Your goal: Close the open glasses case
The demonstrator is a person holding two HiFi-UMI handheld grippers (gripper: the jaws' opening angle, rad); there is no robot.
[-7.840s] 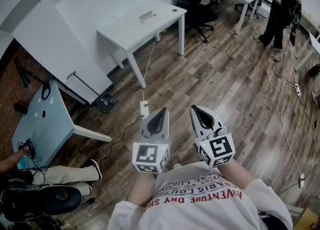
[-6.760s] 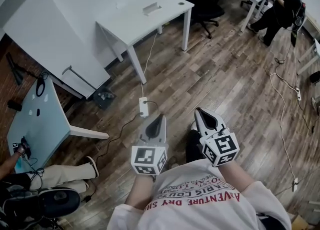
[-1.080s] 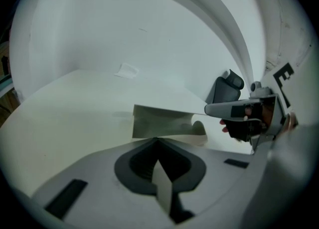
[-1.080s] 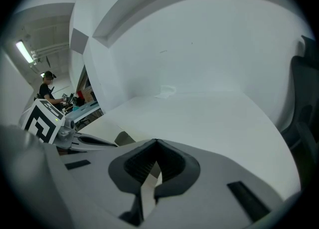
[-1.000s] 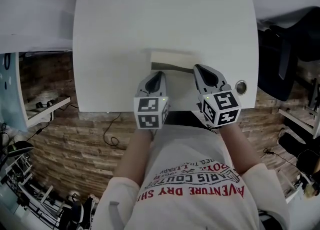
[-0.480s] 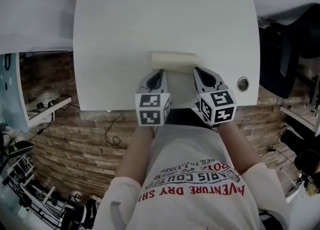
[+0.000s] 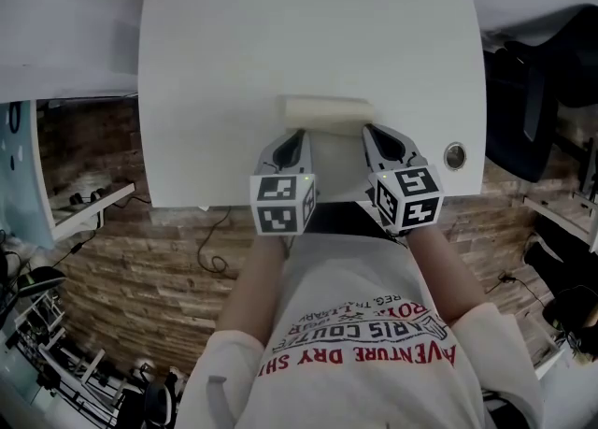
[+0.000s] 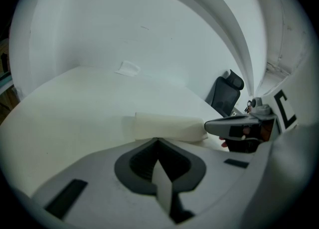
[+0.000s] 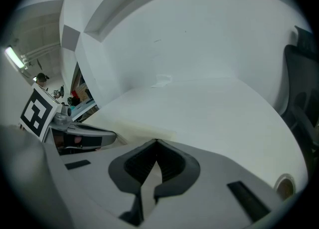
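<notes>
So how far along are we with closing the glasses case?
Looks nearly done: the glasses case lies flat on the table with its lid down and no gap showing in the left gripper view. In hand: nothing gripped; the left gripper and right gripper, jaws together, sit with tips at its near edge. Left: confirm it has snapped shut, then back away.

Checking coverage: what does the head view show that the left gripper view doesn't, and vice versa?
Head view only: the round grommet in the white table, and the person's printed shirt. Left gripper view only: the cream oblong glasses case's side face. Both: case, table, the right gripper, and the left gripper, shut and empty.
</notes>
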